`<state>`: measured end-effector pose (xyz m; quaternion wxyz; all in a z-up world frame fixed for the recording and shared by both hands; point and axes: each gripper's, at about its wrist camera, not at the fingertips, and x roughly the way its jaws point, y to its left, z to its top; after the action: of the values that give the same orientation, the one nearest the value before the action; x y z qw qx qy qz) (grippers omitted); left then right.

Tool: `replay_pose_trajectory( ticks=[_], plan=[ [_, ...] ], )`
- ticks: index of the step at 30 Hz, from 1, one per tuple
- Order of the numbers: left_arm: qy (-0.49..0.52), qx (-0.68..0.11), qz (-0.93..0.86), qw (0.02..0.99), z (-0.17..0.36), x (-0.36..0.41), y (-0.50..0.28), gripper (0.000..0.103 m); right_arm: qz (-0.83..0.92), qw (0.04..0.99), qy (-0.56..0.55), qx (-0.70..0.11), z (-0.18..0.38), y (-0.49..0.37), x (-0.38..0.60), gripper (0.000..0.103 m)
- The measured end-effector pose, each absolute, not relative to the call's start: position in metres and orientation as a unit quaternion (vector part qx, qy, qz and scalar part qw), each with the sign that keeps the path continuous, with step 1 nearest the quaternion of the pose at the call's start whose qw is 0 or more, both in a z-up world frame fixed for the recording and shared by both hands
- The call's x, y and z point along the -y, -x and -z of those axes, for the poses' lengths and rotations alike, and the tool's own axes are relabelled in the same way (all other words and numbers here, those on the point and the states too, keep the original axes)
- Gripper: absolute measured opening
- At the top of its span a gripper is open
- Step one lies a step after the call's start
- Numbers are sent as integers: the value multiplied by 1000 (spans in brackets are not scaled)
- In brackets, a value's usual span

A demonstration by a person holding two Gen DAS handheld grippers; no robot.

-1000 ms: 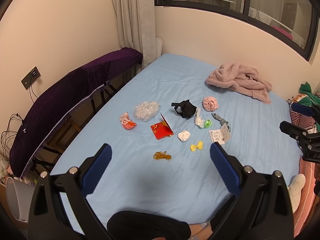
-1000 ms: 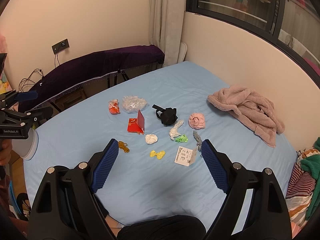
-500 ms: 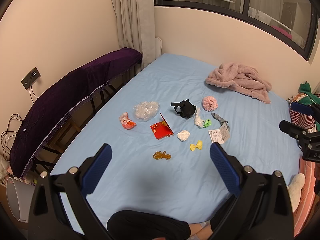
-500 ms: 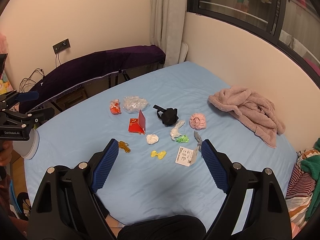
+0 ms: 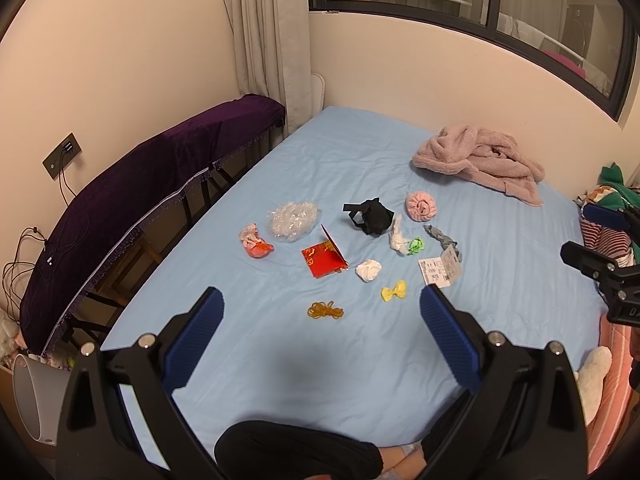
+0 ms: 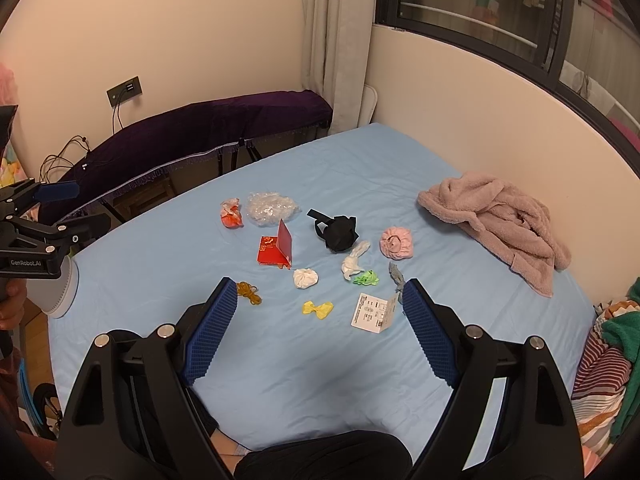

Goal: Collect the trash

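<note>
The bed, covered by a light blue sheet, is seen from its near edge, and all the trash is gathered toward its middle, well apart from every edge, presumably so that each piece can be reached from where the person sits. A pink robe is heaped toward the far right corner and is judged to be laundry, not trash. Nearer the middle lie a clear plastic wad, a black mask, a red envelope propped half open, a printed receipt, a white tissue ball, a yellow bow and a tangle of rubber bands, each apart from its neighbours. The left claw is held spread wide and empty above the near edge, as is the right claw; nothing is gripped yet, so collection is judged not begun. A white bin off the left edge is shown plainly only in the left wrist view, while the hand holding the left claw is seen only in the right wrist view.
</note>
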<state>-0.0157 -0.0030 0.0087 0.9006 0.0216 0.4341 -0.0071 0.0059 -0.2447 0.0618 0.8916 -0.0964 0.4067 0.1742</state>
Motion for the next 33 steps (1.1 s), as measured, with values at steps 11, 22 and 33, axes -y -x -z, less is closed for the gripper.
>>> replay_pose_trajectory(
  ticks=[11,22,33],
  plan=[
    [-21,-437,5,899,-7,-4,14,98,-174,893,105,-401,-57,-11,238,81],
    [-13,-449,-18,893,32,-32,-22,98,-190,887,112,-406,-19,-48,207,81],
    [19,-482,-47,875,100,-76,-74,98,-216,871,113,-427,54,-113,148,81]
  ],
)
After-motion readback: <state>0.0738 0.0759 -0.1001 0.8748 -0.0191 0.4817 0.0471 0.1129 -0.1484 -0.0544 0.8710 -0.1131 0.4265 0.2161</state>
